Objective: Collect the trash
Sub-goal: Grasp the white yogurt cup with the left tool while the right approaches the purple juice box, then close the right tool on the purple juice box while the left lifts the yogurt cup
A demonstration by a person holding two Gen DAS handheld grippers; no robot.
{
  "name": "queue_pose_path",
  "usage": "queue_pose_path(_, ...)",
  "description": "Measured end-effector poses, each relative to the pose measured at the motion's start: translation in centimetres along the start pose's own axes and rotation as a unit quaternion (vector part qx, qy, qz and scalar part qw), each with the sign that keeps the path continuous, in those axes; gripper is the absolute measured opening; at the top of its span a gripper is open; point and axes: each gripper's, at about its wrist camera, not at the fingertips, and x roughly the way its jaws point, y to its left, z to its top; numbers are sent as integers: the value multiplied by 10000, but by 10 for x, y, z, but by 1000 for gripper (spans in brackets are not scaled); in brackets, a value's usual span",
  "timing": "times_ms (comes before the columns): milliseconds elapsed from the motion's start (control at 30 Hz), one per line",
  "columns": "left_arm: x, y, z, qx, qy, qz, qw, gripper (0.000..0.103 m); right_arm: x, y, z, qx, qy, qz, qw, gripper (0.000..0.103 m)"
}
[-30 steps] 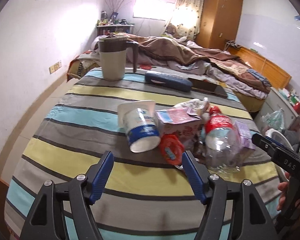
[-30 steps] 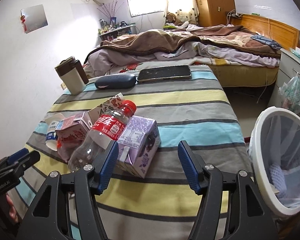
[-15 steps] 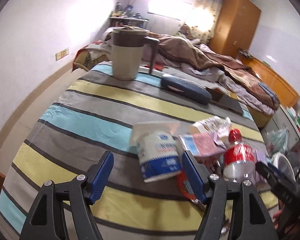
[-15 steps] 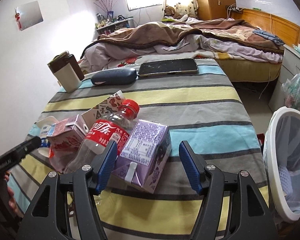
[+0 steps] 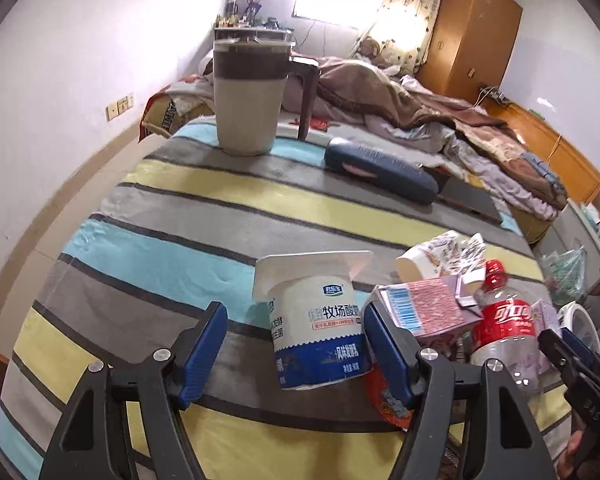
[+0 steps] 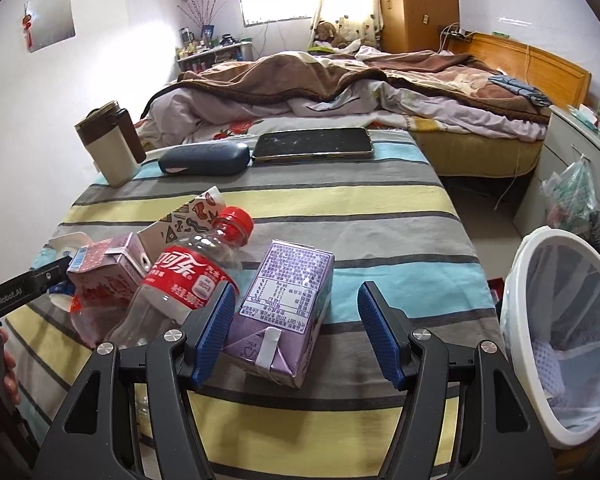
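Low in the left wrist view, left gripper wide apart and empty, yogurt cup upside down between its pads, untouched, in the right wrist view's centre, right gripper agape around the purple carton, nothing gripped, white bin at right edge.

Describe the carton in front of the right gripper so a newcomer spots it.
On the striped tablecloth, find the trash cluster near the front edge. The purple drink carton lies at its right end, beside the cola bottle; it is the only purple one, nearest the white bin.
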Motion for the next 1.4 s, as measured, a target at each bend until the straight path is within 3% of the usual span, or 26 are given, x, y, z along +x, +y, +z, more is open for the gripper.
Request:
queue_pose_path(167, 8, 3, 0, -92, 64, -59, 9999, 68, 5, 6, 0, -33, 68, 108, 9999, 56)
queue_pose_path(300, 9, 6, 0, -106, 95, -59, 9999, 49, 6, 11, -1, -71, 87, 96, 9999, 50)
queue_pose_path(633, 0, 1, -4, 72, -50, -15, 10000, 48, 1, 10, -6, -88, -22, 61, 9999, 40)
queue_pose_path(1400, -64, -32, -31, 346, -518, -79, 9980, 48, -30, -9, -12, 82, -337, 247, 9991, 40)
